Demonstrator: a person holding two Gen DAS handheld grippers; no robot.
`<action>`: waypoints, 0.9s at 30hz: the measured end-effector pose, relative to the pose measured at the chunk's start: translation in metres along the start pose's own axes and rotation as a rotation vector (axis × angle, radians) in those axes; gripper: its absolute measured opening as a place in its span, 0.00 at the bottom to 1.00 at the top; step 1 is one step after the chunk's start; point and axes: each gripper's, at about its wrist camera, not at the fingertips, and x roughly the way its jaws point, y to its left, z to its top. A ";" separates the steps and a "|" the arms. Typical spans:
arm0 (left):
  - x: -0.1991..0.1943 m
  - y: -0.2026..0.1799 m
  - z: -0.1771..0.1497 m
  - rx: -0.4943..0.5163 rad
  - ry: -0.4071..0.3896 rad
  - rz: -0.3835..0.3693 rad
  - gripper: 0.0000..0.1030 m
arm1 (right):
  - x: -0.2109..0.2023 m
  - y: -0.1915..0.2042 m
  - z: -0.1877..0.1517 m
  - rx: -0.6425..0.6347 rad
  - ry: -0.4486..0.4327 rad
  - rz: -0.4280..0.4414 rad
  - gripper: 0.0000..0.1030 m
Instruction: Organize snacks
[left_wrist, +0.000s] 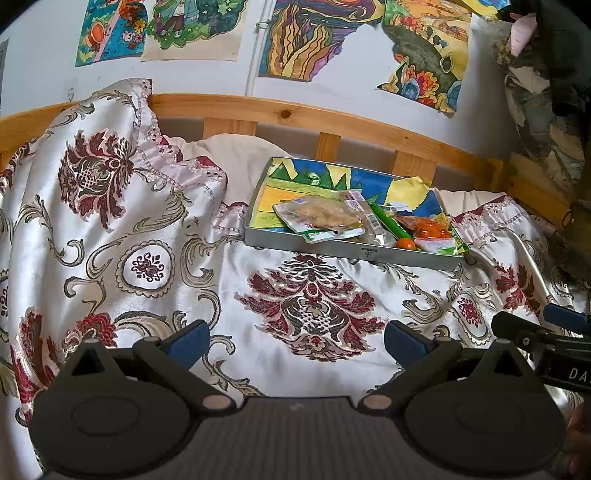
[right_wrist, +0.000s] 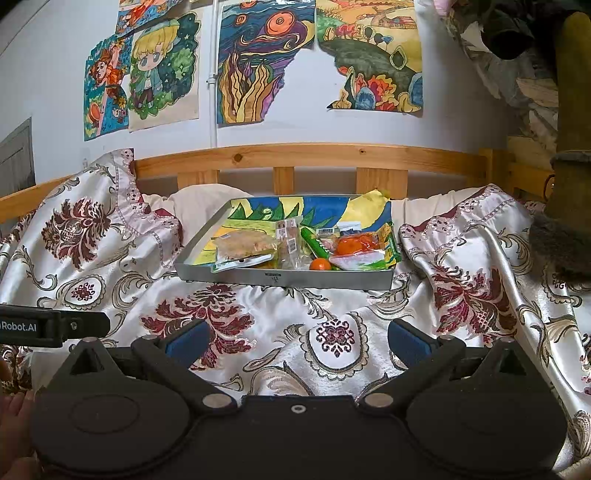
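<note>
We see the snacks gathered in a shallow grey metal tray that rests on the bed, toward its far side, just in front of the wooden bed rail. The tray's floor is lined with a bright painted sheet in blue, yellow and green. Toward the tray's left lies a clear packet of pale, beige food, its near edge overhanging the tray's front wall. Just right of it sits a clear wrapper with a barcode label, then a green stick-shaped pack lying at a slant. A small orange fruit sits by the near wall, and to its right a larger orange-red packet lies beside a pink and white wrapper.

The tray stands on a shiny white bedspread with dark red floral medallions, bunched up high at the left and right. Behind the tray a cream pillow shows. Coloured drawings hang on the pale wall beyond the rail.

Our left tongs hover over the bedspread on the near side, spread wide with nothing between them, well apart from the tray. Our right tongs are likewise wide and empty, near us, with the tray straight ahead.
</note>
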 end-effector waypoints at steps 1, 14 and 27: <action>0.000 0.000 0.000 -0.002 0.000 0.001 0.99 | 0.000 0.000 0.000 0.000 0.001 0.000 0.99; 0.000 0.000 0.000 -0.017 0.002 0.008 0.99 | 0.000 0.000 0.001 -0.002 0.003 0.001 0.99; -0.001 0.002 0.001 -0.033 0.005 0.022 0.99 | 0.001 0.000 -0.001 -0.002 0.007 0.002 0.99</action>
